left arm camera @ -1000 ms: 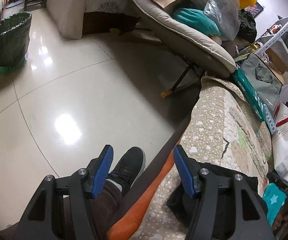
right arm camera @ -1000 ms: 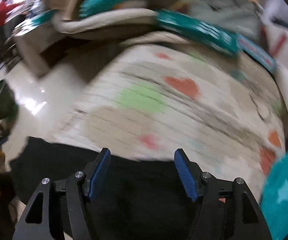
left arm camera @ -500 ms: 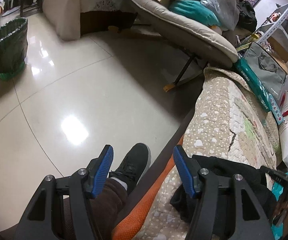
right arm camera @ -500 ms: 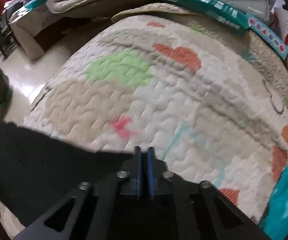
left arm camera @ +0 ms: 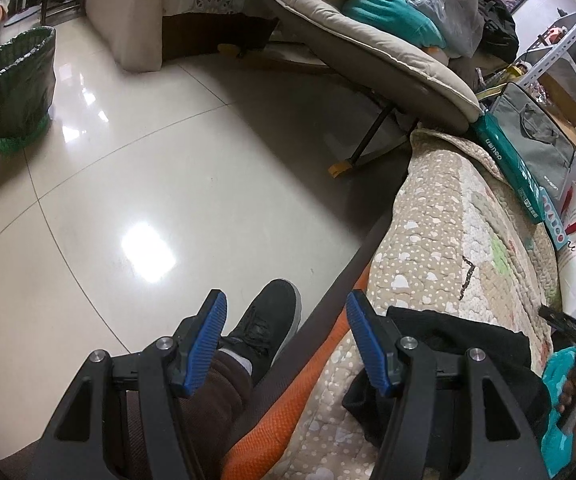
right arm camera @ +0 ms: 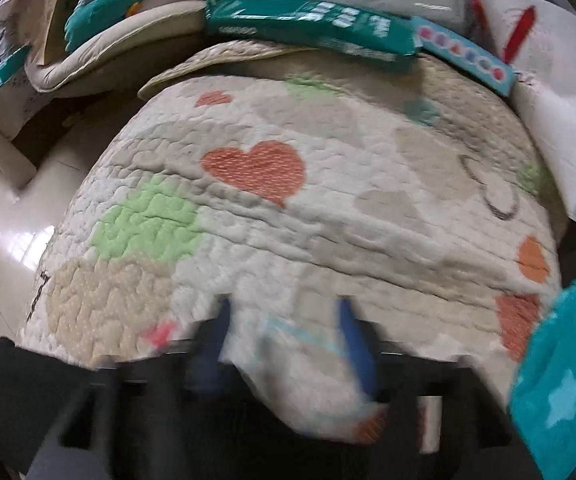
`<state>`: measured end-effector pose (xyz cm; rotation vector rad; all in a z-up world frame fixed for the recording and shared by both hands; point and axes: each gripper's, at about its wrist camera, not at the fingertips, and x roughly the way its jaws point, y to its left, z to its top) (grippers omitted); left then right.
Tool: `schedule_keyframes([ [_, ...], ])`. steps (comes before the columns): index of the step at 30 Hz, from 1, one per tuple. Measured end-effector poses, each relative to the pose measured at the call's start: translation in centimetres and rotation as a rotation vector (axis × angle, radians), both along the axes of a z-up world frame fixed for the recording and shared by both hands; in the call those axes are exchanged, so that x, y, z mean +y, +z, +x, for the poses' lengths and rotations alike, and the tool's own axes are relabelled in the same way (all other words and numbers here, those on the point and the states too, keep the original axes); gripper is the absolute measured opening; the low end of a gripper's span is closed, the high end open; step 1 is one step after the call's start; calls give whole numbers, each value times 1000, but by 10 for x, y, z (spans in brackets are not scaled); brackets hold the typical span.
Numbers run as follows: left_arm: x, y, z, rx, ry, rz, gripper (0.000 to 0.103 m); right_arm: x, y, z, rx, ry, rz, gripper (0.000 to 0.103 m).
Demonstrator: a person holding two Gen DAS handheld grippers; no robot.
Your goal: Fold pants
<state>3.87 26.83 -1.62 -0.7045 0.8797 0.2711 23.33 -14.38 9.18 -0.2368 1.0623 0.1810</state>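
Left tongs (left arm camera: 283, 340) stood released and empty, one finger over the floor and a black shoe (left arm camera: 265, 328), the other at the near edge of the quilted sofa cover (left arm camera: 440, 248). Right tongs (right arm camera: 283, 344) appeared blurred but parted, grasping nothing. The black pants (left arm camera: 460, 340) lay bunched along the cover's near edge, partly under the tool. Beyond, the heart-patterned quilt lay bare up to a green box (right arm camera: 308, 24) at its far edge. Judged: folding not begun; next move calls for gripping the waistband and spreading the pants flat.
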Motion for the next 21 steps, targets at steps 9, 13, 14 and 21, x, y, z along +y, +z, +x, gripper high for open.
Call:
schedule_keyframes([
  [9, 5, -1, -6, -4, 14, -19, 62, -78, -45, -147, 178, -172, -45, 64],
  [13, 9, -2, -11, -3, 33, -22, 62, -120, -42, -179, 213, -283, 53, 70],
  [14, 10, -2, -11, -2, 37, -20, 62, -124, -40, -184, 221, -286, 31, 70],
  [21, 6, 0, -12, -10, 22, -1, 62, -172, -6, -190, 183, -417, 154, 72],
])
